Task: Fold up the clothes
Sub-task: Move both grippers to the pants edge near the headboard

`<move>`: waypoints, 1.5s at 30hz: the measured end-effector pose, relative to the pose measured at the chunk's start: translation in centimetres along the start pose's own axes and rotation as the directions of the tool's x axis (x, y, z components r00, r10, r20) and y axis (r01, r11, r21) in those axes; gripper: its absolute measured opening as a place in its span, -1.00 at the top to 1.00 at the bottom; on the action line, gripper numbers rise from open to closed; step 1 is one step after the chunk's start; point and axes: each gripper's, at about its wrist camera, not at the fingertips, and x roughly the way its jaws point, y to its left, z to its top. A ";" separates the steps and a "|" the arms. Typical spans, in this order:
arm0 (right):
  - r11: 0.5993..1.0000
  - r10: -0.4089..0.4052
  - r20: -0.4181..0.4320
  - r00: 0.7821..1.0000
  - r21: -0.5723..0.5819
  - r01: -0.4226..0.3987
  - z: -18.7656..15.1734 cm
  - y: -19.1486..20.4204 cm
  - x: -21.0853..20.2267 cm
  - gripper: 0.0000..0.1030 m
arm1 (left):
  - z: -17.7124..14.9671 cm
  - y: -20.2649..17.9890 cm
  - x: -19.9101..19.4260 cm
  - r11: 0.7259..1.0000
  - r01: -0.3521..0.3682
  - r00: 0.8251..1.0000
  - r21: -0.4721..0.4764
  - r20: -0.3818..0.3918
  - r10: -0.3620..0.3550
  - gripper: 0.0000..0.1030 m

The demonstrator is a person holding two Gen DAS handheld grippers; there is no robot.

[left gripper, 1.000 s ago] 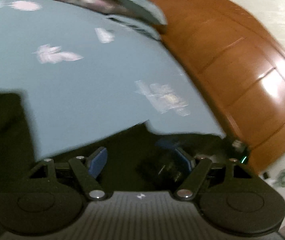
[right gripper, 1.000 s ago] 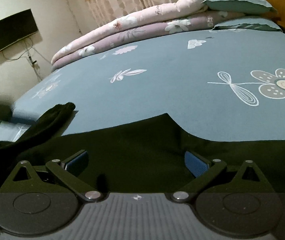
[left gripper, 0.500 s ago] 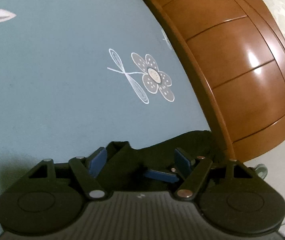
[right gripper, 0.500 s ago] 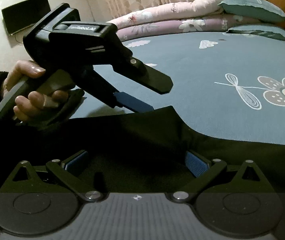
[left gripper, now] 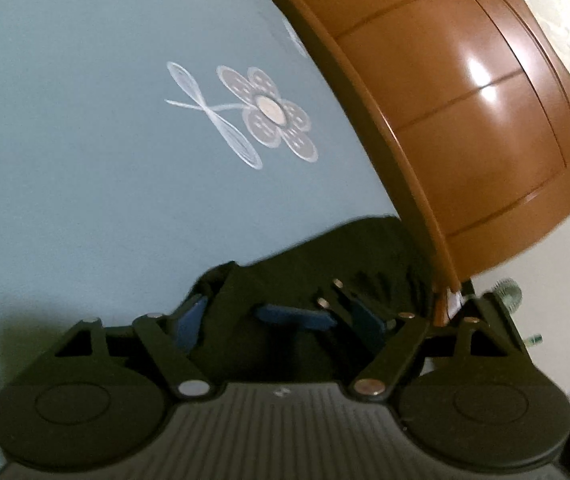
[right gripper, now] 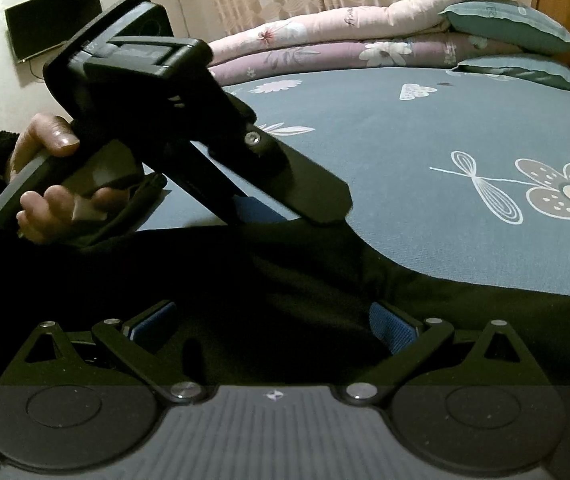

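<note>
- The black garment (right gripper: 325, 280) lies spread along the near edge of the bed (right gripper: 405, 140).
- Change: the left tongs (right gripper: 285, 210), absent from the right wrist view a second ago, have swung across and come down onto the garment's far edge.
- Left tongs: parted, blue pads straddling a raised fold of cloth (left gripper: 305, 264); not yet closed on it.
- Right tongs (right gripper: 273, 316): wide apart over the cloth, gripping nothing.
- Meaning: a pinch for a fold is probably being set up.
</note>
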 end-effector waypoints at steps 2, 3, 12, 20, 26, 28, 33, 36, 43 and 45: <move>1.000 -0.005 -0.002 1.000 -0.007 0.005 0.0 0.1 0.1 -1.00 | -0.5 -0.5 0.0 1.000 -0.015 1.000 0.027 -0.007 0.015 -0.53; 1.000 -0.007 -0.002 1.000 -0.009 0.007 0.0 0.1 0.1 -1.00 | -0.8 -0.8 -0.1 0.999 -0.022 1.000 0.043 -0.005 0.022 -0.53; 0.999 -0.019 -0.004 1.000 -0.027 0.019 0.1 0.2 0.3 -1.00 | -3.3 -3.4 -0.9 0.981 -0.085 0.996 0.176 0.010 0.085 -0.53; 0.999 -0.023 -0.005 1.000 -0.032 0.023 0.3 0.1 0.5 -1.00 | -0.5 -1.5 2.0 0.989 -0.069 0.998 0.130 0.025 0.066 -0.55; 0.999 -0.019 -0.001 1.000 -0.028 0.019 0.4 -0.1 0.6 -1.00 | 2.8 1.4 0.1 0.995 -0.104 0.974 0.000 0.201 0.102 -0.53; 1.000 -0.014 0.003 1.000 -0.022 0.014 0.4 -0.2 0.5 -1.00 | 2.6 0.9 -1.1 0.996 -0.091 0.971 0.010 0.221 0.086 -0.53; 1.000 -0.011 0.061 0.998 0.000 0.011 1.0 -0.5 -0.6 -1.00 | 0.3 -2.1 -3.0 0.996 -0.041 0.977 0.084 0.211 0.022 -0.54; 0.999 0.031 0.101 0.994 0.022 -0.033 1.2 -1.1 -2.0 -1.00 | -0.9 -2.6 -2.5 0.996 -0.017 0.984 0.088 0.180 0.001 -0.57; 1.000 0.030 0.073 0.997 0.004 -0.030 1.0 -1.0 -1.9 -1.00 | 0.1 1.0 0.5 0.998 -0.033 0.983 -0.052 0.181 0.042 -0.53; 1.000 -0.001 0.060 0.998 0.015 0.000 0.9 -1.3 -1.8 -1.00 | 0.1 1.0 0.6 0.997 -0.038 0.982 -0.061 0.185 0.049 -0.53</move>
